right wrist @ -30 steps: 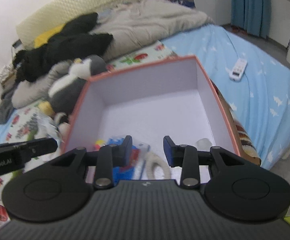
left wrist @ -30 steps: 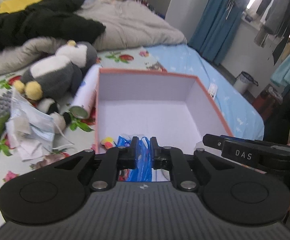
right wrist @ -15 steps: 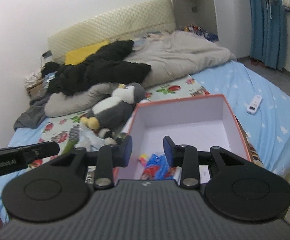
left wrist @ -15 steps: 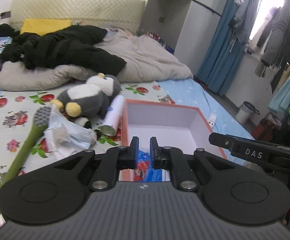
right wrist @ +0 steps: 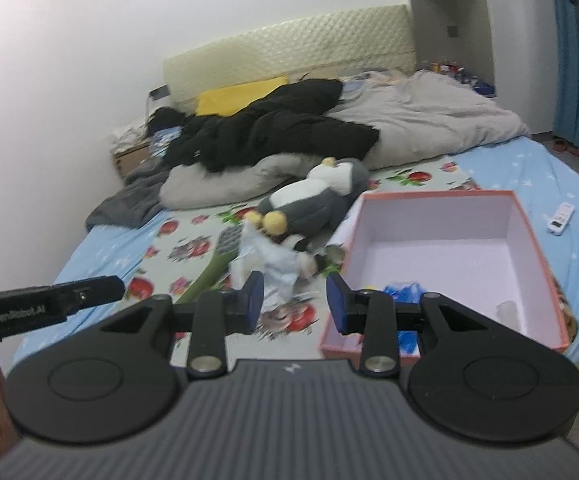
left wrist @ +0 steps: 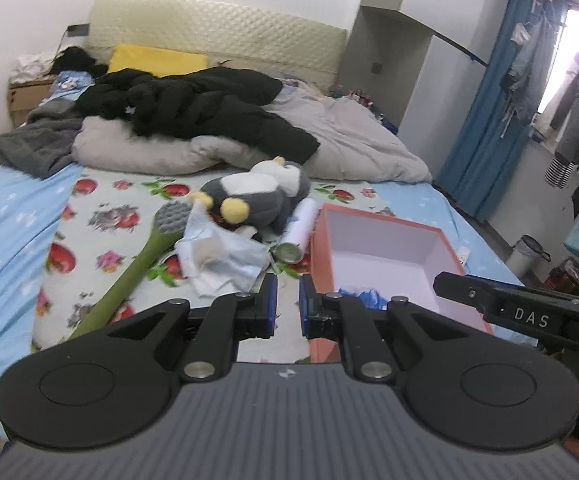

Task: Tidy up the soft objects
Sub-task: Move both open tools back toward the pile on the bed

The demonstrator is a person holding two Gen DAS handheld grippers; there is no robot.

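Both claws hang empty, left gripper (left wrist: 287,300) nearly clenched and right gripper (right wrist: 295,300) half released; I judge the plush penguin (left wrist: 255,198), just beside the pink box (left wrist: 385,240), light and squashy, best pinched at its belly.

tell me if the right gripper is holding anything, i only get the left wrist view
Observer: No. The right gripper has its jaws apart with nothing between them.
Operator: whats in the box besides the blue bag
Observer: A small clear item lies near its front right corner. I cannot tell what it is.
Operator: that white sliver past the box's far right corner, what is it
Observer: A white remote, whole in the right wrist view, lying on the blue sheet apart from the box.
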